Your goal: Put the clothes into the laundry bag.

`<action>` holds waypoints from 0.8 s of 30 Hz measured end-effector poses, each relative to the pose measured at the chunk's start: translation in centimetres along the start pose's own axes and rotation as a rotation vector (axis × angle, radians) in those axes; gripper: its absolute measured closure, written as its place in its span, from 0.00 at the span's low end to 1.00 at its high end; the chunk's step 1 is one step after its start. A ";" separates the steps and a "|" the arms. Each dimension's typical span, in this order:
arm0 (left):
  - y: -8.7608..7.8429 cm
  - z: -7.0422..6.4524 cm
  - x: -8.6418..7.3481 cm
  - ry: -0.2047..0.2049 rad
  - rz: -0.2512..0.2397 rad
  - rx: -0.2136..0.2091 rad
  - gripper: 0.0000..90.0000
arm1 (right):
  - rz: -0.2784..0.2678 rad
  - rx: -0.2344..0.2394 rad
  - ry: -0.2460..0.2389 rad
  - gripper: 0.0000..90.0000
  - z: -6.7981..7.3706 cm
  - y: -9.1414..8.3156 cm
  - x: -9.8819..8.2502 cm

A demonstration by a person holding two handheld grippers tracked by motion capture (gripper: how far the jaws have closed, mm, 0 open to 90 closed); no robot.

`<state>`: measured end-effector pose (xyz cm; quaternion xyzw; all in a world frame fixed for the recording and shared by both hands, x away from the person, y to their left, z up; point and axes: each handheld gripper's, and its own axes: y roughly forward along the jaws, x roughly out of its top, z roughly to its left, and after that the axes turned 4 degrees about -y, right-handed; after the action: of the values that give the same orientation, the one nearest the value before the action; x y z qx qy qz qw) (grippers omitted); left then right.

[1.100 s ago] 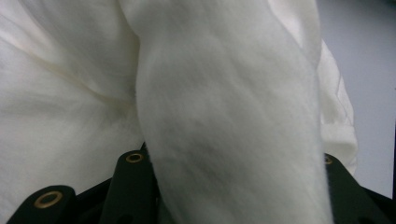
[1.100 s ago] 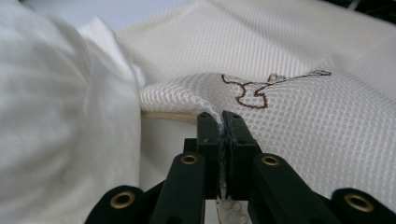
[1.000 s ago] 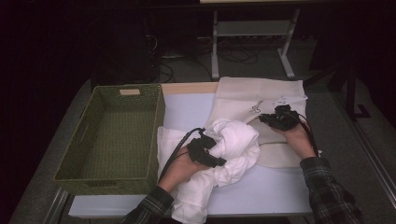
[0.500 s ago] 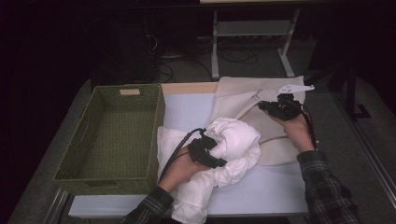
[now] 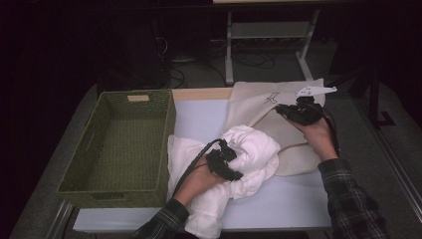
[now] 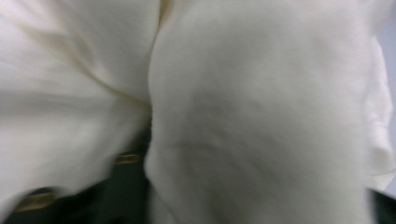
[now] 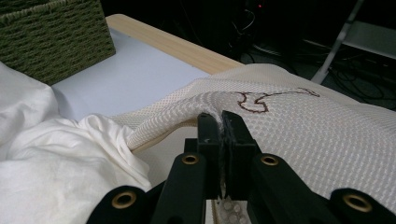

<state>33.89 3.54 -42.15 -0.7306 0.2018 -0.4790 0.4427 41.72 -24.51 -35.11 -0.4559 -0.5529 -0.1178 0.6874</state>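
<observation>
Pale blue-grey tabletop with a light wooden far edge: under both grippers, bare in the stretch between them.

Green woven rectangular basket: well off to the left of the left jaws, touching the cloth heap at its right wall; in the right gripper view, one corner far ahead and to the left of the jaw tips.

Cream waffle-mesh bag with a dark stitched mark: spread flat ahead of and beneath the right jaws, with one edge lifted into a ridge running straight to the tips. Stitched mark just beyond those tips.

Crumpled white cloth: heaped around the left jaws, overlapping the near edge of the mesh bag; in the left gripper view, pressed right up against the lens in thick folds and draped over the jaws. To the lower left of the right jaws too, close but apart.

Right gripper, up off the table in the high view: jaws together, pinching the raised mesh edge, with a sliver of fabric squeezed between the pads.

Left gripper: buried low in the white heap, jaws lately closing, with white cloth bunched between them; cannot tell whether the pads actually bite on it, being hidden by the folds.
</observation>
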 end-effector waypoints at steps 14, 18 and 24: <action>-0.1 -1.3 2.9 0.006 -0.117 -0.039 0.73 | -0.002 0.027 -0.012 0.96 0.6 -0.3 0.7; 0.1 -1.0 3.9 -0.016 -0.141 -0.022 0.73 | 0.006 0.039 -0.023 0.96 1.2 -0.6 0.4; 1.2 -0.8 5.7 -0.045 -0.165 0.049 0.73 | -0.002 0.063 -0.029 0.96 2.0 -0.9 0.5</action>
<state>35.99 -1.50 -40.04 -0.7443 0.1190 -0.5021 0.4240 39.96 -23.31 -34.23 -0.4351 -0.5667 -0.0942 0.6933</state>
